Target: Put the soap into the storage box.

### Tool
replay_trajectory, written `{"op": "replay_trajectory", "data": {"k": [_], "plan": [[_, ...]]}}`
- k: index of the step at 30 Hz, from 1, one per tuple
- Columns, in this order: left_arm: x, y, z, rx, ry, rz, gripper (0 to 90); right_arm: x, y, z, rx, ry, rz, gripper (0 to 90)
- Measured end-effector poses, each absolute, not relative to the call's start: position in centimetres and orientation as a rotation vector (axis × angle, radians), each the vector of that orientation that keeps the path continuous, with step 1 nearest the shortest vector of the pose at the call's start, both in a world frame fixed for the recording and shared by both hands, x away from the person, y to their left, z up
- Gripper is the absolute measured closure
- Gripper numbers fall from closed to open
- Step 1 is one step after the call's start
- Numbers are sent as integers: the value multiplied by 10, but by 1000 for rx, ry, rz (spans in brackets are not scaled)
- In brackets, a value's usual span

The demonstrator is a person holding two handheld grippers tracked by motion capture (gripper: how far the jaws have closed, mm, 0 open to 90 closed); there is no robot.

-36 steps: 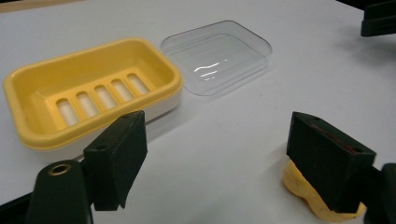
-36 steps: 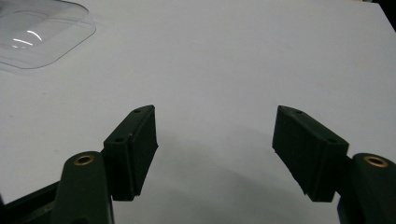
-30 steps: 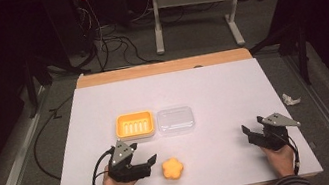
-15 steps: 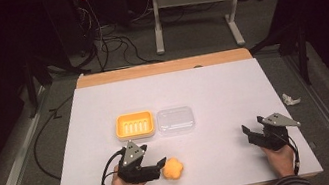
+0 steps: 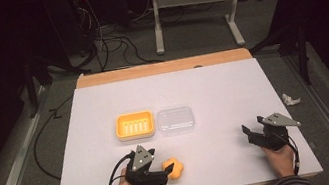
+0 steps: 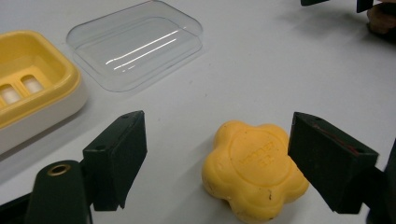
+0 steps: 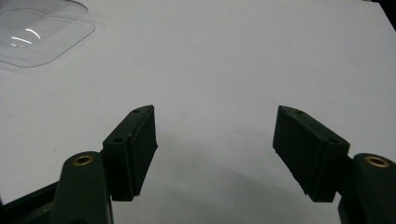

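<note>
One fixed overhead camera, two riding close to the tabletop (image 5: 212,84).

The high view looks forward and down from above the person's side, far enough to take in the whole tabletop and the floor beyond. The left gripper view sits low and very near, looking along the left tool (image 6: 217,161) across the surface toward the soap (image 6: 254,168), the yellow dish (image 6: 32,88) and the clear lid (image 6: 135,46). The right gripper view is just as low, facing over bare surface from the right tool (image 7: 215,149); it shares the lid's corner (image 7: 39,28) with both other views.
</note>
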State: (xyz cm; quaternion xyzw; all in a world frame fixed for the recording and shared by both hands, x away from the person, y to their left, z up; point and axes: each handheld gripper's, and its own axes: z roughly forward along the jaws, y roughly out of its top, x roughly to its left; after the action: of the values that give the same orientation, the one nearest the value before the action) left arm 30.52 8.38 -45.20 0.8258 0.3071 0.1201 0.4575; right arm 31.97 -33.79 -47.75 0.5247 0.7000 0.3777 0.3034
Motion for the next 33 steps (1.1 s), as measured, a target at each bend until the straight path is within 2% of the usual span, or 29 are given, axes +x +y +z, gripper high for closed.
{"op": "replay_trajectory", "data": {"k": [15,33], "plan": [[299,67,-462,2089,708,267,180,320,-338,-477,1392,1857,999,305],[292,53,-479,2182,685,330,176,320,-338,-478,1390,1859,1000,303]]}}
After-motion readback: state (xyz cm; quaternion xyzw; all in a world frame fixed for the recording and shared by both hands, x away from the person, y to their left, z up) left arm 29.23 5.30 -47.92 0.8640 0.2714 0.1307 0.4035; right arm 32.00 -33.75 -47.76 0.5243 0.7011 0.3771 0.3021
